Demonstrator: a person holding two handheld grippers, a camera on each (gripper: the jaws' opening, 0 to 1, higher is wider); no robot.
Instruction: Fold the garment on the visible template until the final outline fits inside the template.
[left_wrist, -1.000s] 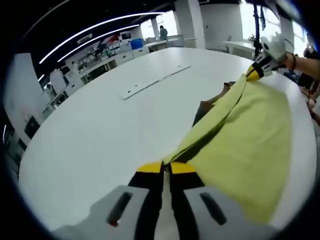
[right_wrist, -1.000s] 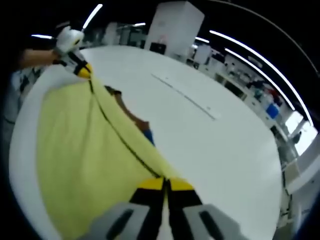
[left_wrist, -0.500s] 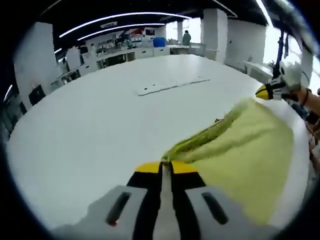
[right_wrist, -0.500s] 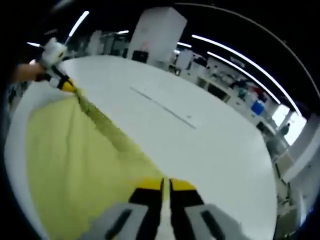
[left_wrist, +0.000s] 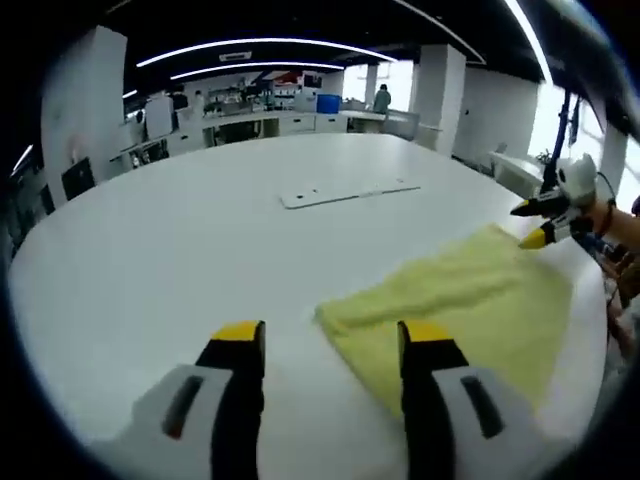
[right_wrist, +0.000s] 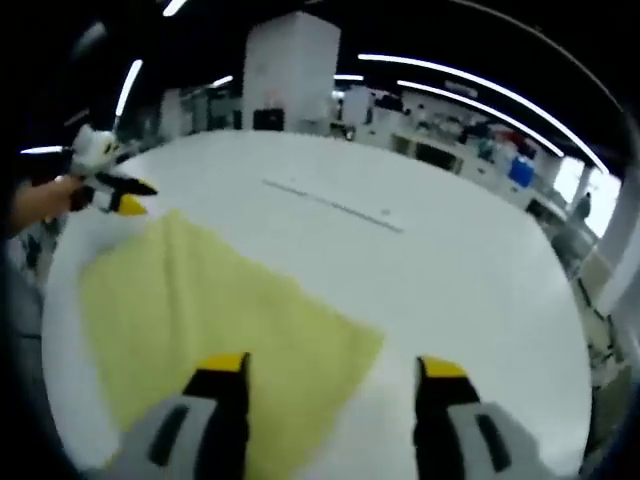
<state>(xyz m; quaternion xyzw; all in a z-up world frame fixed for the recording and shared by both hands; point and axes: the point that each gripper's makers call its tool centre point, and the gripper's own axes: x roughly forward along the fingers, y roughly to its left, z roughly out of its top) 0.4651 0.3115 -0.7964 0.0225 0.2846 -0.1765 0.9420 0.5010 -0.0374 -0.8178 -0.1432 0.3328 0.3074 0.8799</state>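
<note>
A: Both let go? Left gripper (left_wrist: 330, 345) jaws spread wide, empty, at the near corner of the yellow garment (left_wrist: 460, 300). Right gripper (right_wrist: 330, 375) likewise released.

B: Yes. Garment lies flat on the white table (left_wrist: 180, 260), folded over, likely set down to check the fit.

A: Template?

B: Can't make it out; presumably under the cloth. Near hem cut off.
</note>
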